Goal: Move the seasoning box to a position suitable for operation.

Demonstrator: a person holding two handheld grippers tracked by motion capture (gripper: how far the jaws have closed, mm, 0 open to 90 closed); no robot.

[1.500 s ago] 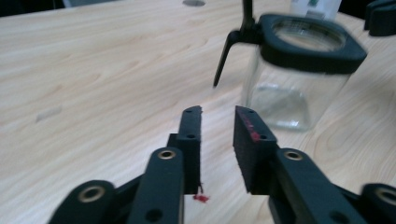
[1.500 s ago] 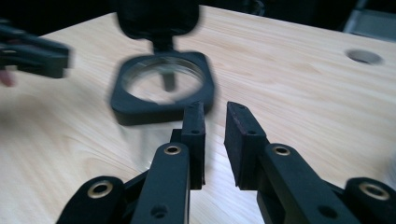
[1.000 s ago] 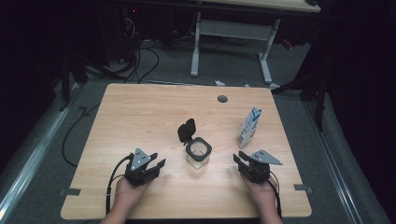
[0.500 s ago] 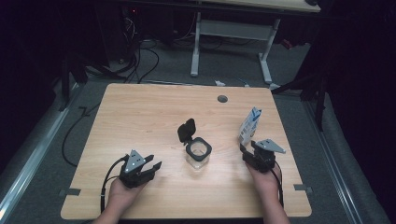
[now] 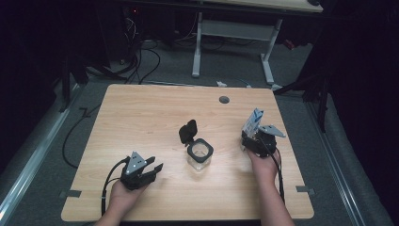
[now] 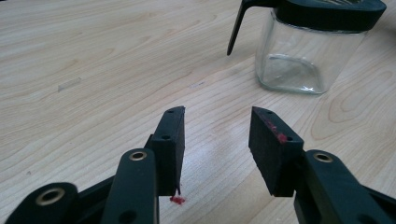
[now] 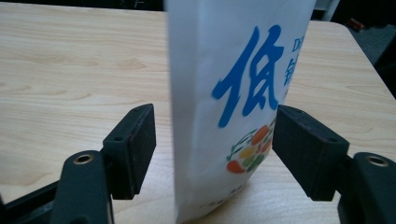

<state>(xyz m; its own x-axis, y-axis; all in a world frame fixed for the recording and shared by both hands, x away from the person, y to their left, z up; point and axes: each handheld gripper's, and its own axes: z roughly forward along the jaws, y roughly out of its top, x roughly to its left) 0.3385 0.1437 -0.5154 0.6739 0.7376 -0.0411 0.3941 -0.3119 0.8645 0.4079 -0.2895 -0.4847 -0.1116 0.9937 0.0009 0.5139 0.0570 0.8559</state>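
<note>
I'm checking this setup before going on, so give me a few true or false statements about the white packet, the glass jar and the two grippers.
1. The right gripper has its jaws open around the white packet with blue print. True.
2. The square clear glass jar with a black rim has its black flip lid shut. False: the lid stands open.
3. The left gripper holds the jar. False: its jaws are open and empty, short of the jar.
4. The packet stands upright on the light wooden table. True.
5. The jar is full of liquid. False: it looks empty.
</note>
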